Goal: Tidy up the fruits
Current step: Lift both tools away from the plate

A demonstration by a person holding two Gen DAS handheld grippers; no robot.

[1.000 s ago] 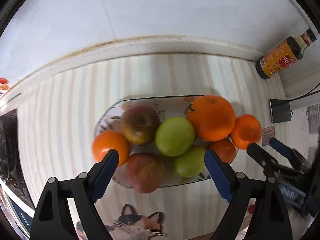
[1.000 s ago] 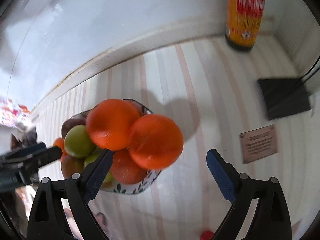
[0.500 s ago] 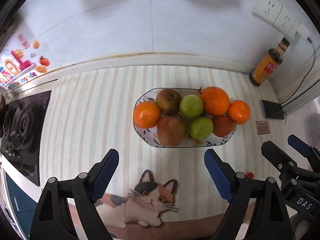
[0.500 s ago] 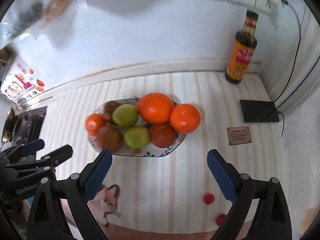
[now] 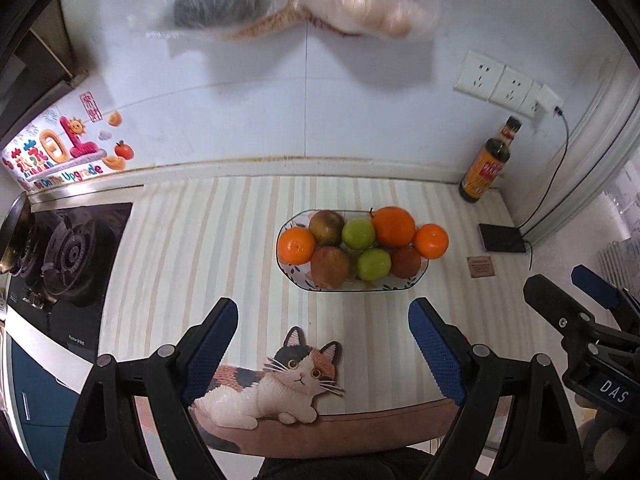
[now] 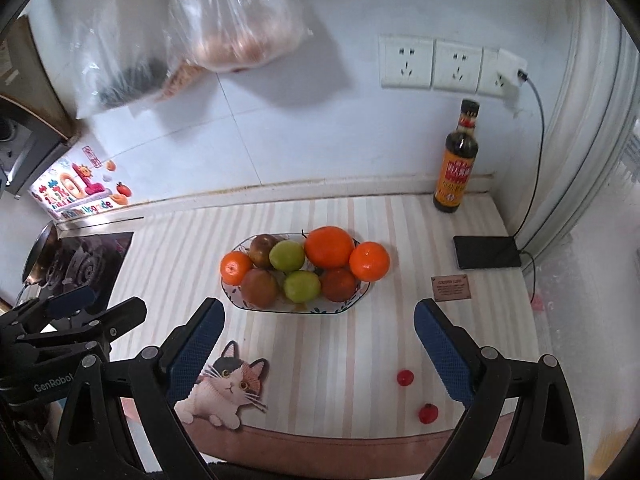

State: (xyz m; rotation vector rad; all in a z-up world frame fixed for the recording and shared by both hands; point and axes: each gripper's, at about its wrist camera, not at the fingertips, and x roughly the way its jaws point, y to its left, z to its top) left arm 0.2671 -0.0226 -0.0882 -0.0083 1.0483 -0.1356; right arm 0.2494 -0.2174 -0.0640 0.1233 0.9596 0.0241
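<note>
An oval patterned plate sits mid-counter, piled with several fruits: oranges, green fruits and reddish-brown apples. My left gripper is open and empty, held back above the counter's front edge. My right gripper is open and empty, also well back from the plate. Each gripper shows at the edge of the other's view: the right gripper in the left wrist view, the left gripper in the right wrist view.
A cat sticker lies at the front edge. Two small red fruits lie front right. A sauce bottle, a phone on a cable and a small card are right. A gas stove is left. Plastic bags hang overhead.
Both grippers have pulled back and up from close over the fruit plate, so the whole counter, wall and hanging bags now show. The fruit has not moved.
</note>
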